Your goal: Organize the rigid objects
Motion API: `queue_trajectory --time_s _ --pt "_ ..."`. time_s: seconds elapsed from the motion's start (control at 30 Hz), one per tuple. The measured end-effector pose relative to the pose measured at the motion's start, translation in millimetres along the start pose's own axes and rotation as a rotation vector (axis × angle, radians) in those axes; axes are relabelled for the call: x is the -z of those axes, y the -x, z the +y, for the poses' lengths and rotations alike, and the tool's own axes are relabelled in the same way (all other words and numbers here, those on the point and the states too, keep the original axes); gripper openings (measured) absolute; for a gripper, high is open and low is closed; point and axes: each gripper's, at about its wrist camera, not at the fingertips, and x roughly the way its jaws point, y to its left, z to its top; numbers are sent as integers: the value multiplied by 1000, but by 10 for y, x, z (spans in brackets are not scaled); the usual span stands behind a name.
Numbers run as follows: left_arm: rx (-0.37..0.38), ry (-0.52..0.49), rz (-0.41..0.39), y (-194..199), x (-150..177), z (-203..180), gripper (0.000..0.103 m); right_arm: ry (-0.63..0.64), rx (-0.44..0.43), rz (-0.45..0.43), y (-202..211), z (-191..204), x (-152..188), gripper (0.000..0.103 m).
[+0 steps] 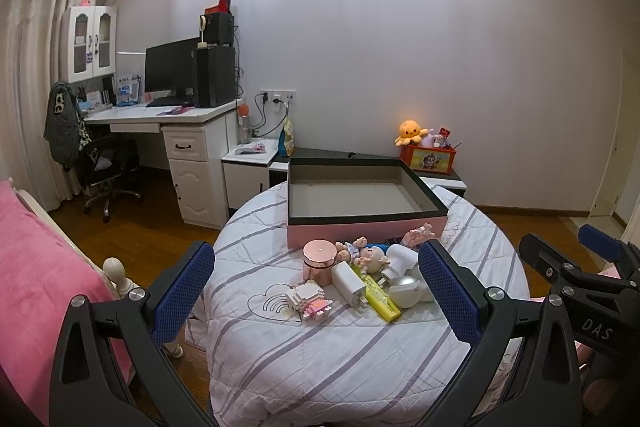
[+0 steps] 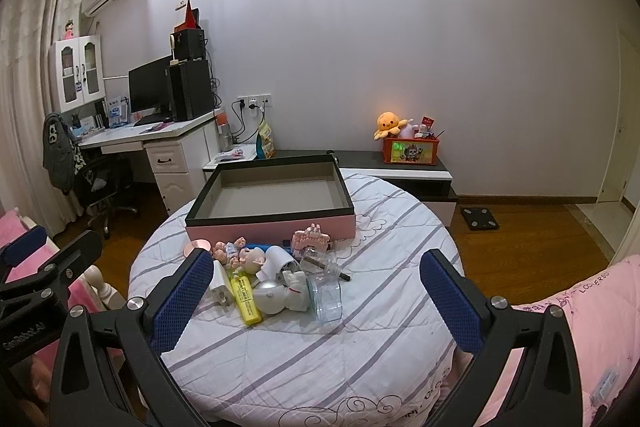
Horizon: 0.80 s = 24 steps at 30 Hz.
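A pink box [image 1: 360, 229] with a black rim, its inside bare, stands at the far side of a round table [image 1: 304, 355] under a striped cloth; it also shows in the right wrist view [image 2: 272, 227]. In front of it lies a pile of small items: a rose-gold jar [image 1: 319, 262], a white charger [image 1: 350, 283], a yellow highlighter [image 1: 382, 299], a pink block figure [image 1: 310, 301], a small doll [image 1: 366, 255], and a clear plastic container [image 2: 326, 297]. My left gripper [image 1: 316, 291] is open above the table's near side. My right gripper [image 2: 316, 297] is open too, beside it.
A pink bed [image 1: 36, 283] lies at the left, a pink quilt [image 2: 580, 327] at the right. A white desk [image 1: 176, 119] with a monitor and an office chair [image 1: 104, 167] stand at the back left. A low cabinet [image 2: 404, 171] carries an orange toy box.
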Motion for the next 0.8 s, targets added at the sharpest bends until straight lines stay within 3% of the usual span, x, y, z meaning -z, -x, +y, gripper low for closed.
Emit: queue_trajectory --time_s 0.8 --pt "5 4 -16 70 -60 7 103 -7 8 -8 35 -52 -56 103"
